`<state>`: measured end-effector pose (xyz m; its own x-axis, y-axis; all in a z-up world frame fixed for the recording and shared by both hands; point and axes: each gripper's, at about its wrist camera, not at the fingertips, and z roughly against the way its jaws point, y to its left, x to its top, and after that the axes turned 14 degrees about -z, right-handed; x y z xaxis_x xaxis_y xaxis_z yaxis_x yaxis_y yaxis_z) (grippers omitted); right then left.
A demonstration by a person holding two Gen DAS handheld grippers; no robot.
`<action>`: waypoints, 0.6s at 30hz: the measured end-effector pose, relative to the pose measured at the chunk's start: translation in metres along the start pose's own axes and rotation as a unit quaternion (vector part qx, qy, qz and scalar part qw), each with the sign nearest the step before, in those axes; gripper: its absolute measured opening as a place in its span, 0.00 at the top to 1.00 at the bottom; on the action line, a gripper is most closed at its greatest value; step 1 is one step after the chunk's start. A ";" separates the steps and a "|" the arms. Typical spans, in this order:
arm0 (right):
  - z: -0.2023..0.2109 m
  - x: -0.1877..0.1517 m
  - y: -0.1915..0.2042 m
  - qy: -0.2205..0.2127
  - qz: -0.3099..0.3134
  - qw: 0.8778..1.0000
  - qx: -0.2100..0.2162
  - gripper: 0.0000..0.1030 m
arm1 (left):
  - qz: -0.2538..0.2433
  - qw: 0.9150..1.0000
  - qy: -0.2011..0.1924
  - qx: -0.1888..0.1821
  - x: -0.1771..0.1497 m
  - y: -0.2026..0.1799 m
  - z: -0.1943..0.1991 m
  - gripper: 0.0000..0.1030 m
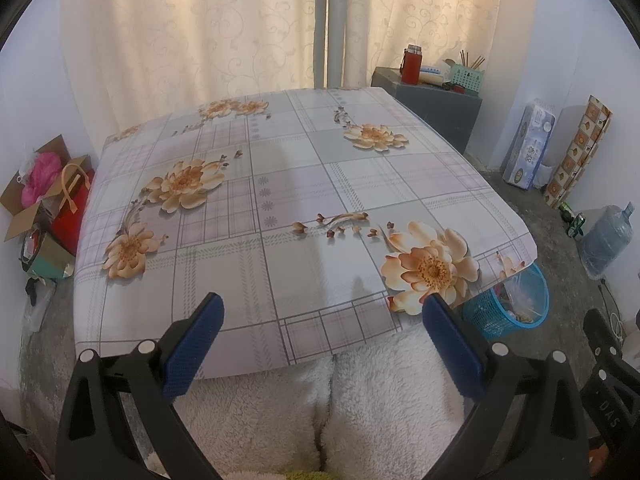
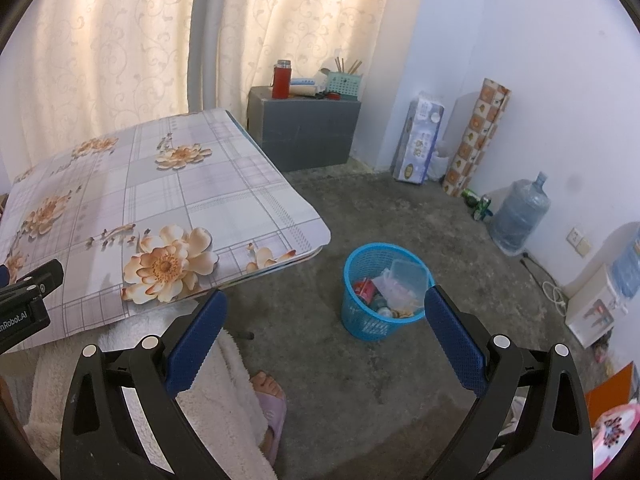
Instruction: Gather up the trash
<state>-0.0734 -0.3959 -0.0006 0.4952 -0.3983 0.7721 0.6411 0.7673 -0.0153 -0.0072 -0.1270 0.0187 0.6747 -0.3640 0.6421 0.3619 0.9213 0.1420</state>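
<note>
Left gripper (image 1: 322, 316) and right gripper (image 2: 326, 312), each with jaws spread wide and nothing between the blue pads. The left gripper hovers over the near edge of the bench (image 1: 280, 208); the right gripper hangs over the floor (image 2: 400, 380), aimed toward the blue basket (image 2: 362, 322). The basket stands on the floor just right of the bench's near right corner and holds the trash (image 2: 394, 286): a clear plastic tub, crumpled film, and small red and blue packets. Judged from appearance, these pieces are light and thin-walled; the film is soft and slippery, and the tub would flex, so a hold on a rim or a bunched fold seems best. The bench carries a glossy floral cloth, with no loose trash visible on it. Beyond it hang curtains (image 1: 200, 28); a grey cabinet (image 2: 304, 136) stands in the far corner, and a water jug (image 2: 518, 216) by the right wall.
</note>
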 end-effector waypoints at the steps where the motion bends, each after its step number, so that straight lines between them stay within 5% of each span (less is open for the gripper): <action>1: 0.000 0.000 0.000 0.000 0.000 1.000 0.000 0.08 | 0.000 1.000 0.000 0.000 0.000 0.000 0.000 0.05; 18: 0.000 0.000 0.001 -0.001 -0.002 1.000 0.000 0.08 | 0.001 1.000 0.001 0.000 -0.001 0.000 0.000 0.05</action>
<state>-0.0728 -0.3956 -0.0004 0.4923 -0.4000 0.7731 0.6429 0.7658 -0.0132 -0.0078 -0.1265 0.0184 0.6764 -0.3629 0.6409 0.3606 0.9219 0.1414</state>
